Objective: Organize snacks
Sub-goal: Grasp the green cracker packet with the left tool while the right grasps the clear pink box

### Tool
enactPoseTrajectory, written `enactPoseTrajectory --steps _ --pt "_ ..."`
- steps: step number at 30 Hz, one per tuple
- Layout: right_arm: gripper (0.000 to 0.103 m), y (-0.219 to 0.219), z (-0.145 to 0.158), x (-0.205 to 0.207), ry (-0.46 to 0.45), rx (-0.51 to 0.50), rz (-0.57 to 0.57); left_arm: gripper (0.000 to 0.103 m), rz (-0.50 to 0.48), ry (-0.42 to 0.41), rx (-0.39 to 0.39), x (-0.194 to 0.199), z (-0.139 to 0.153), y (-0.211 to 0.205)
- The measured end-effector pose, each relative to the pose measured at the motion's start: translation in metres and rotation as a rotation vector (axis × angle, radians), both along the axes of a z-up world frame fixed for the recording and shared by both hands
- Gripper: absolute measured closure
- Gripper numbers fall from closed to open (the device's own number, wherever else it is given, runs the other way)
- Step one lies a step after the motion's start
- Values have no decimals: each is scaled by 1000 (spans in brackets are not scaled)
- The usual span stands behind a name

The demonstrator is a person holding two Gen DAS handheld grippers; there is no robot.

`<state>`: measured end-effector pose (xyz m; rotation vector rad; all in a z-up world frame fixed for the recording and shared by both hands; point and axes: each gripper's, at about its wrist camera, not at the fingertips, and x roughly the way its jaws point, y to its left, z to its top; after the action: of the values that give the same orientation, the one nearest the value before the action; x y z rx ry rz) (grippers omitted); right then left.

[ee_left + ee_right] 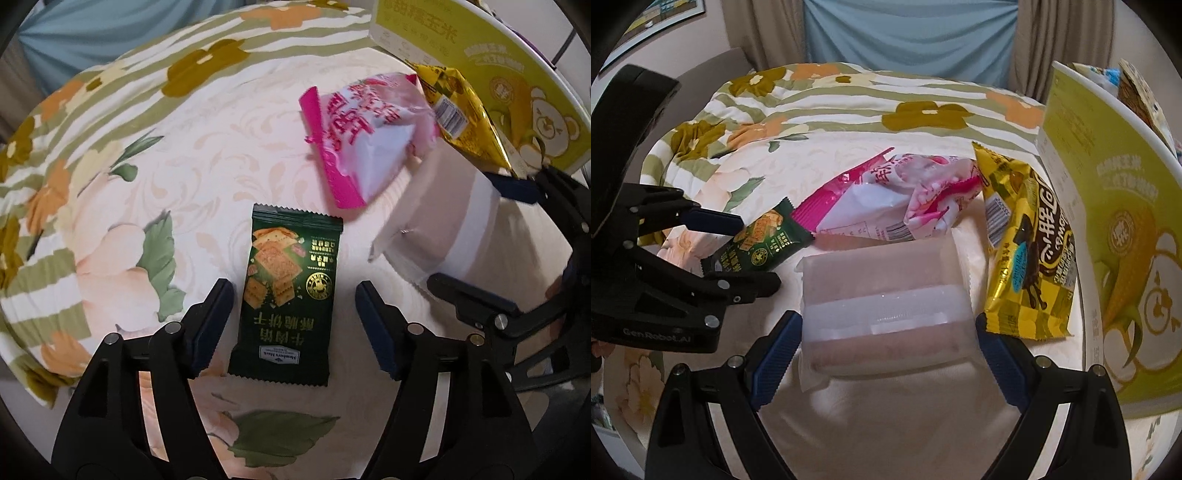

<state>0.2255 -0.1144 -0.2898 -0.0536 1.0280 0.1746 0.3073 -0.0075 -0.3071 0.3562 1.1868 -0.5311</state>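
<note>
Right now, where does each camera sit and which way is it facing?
Left wrist: on the left gripper, looking down at the green packet between its open fingers; right gripper at the right edge.
Right wrist: on the right gripper, facing the curtain over the white packet; left gripper at left.
Shared: pink bag, yellow bag, box.

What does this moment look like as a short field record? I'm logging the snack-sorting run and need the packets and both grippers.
surface: floral bedspread
green cracker packet: flat, between the open left gripper fingers, not gripped
translucent white packet: between the open right gripper fingers, contact unclear
pink-and-white bag: behind the translucent packet
yellow chocolate packet: right of it, beside the box
green-yellow carton: upright at the right edge, some snacks showing above its rim
</note>
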Motion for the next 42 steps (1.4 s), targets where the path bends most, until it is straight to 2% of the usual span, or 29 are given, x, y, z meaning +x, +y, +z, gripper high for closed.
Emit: enactPoseTrajectory --steps 4,12,18,19,20,23,28,36,42 --pt "10 2 -1 4 -18 -15 54 59 -7 -3 -1 -4 3 1" --pt "10 11 -3 14 -39 -49 169 62 10 3 -4 -6 4 3" --pt "10 14 -5 20 -35 -42 213 62 36 7 -8 -10 4 9" --pt "12 15 -5 20 -33 -46 211 63 44 7 -10 -10 4 10" --pt "20 16 -4 20 -33 -51 210 63 54 9 -14 -11 4 13" --pt "30 17 -1 16 -36 -46 195 63 86 23 -39 -13 6 20" --pt "34 16 4 14 -24 -32 146 63 134 34 -76 -16 11 33" --pt "34 13 25 -2 -29 36 92 63 189 6 -134 -27 47 46" --pt "34 13 68 -18 -81 83 63 63 199 -39 -186 -36 98 45"
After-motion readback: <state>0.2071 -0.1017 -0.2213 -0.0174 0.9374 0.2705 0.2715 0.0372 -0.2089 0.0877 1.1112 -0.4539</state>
